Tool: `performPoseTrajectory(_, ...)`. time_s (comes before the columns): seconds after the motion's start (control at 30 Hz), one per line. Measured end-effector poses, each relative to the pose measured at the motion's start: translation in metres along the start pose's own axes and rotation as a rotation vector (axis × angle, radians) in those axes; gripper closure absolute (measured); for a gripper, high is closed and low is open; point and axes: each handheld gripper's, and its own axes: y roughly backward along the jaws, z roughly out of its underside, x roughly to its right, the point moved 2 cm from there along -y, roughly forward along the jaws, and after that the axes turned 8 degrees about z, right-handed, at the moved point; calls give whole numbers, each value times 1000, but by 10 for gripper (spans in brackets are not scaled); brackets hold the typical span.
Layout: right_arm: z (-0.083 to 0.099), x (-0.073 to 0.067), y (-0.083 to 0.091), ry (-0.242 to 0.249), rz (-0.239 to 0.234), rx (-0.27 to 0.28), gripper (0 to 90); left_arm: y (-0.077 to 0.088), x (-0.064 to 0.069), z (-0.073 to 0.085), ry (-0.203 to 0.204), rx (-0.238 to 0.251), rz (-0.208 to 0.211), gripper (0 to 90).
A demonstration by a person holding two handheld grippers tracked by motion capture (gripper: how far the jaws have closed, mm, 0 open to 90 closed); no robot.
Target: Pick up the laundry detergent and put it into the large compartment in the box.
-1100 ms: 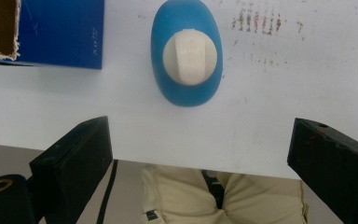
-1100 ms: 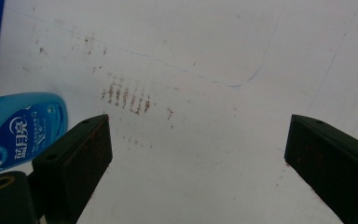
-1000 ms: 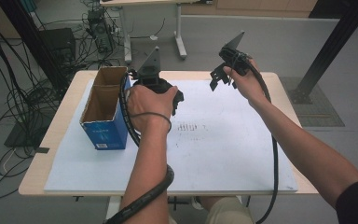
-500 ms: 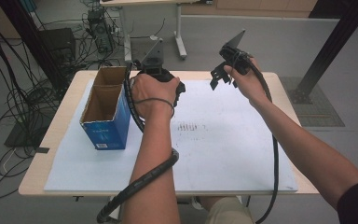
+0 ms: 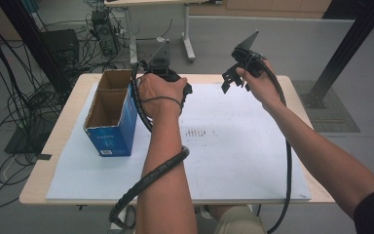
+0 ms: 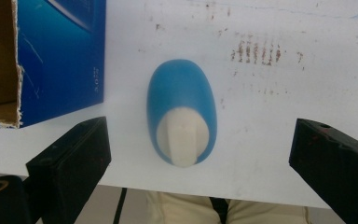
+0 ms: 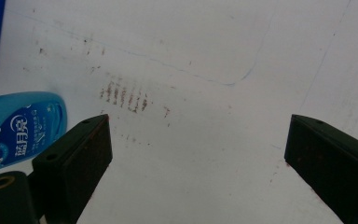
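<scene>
Compared with one second ago, the left gripper (image 5: 163, 73) has moved away from the person toward the far table edge, beside the open cardboard box (image 5: 111, 111); the right gripper (image 5: 233, 78) holds nearly the same raised position above the far right of the white sheet (image 5: 243, 161).

From the high view, the left hand (image 5: 158, 92) covers whatever lies below it. Through the left gripper view, a blue bottle (image 6: 182, 112) with a white cap is seen end-on, on the white sheet, between the jaws. The jaws stand wide apart and touch nothing. The blue box wall (image 6: 60, 51) sits just beside the bottle.

Within the right gripper view, the bottle (image 7: 21, 128) appears at the left edge with its printed label visible. These jaws also stand wide apart, over bare sheet with brown smudge marks (image 7: 126, 98).
</scene>
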Motion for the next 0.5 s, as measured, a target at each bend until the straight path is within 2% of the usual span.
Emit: performPoseTrajectory(0.5, 1, 2, 1, -1, 5, 0, 76, -23, -3, -7, 3, -29, -5, 52)
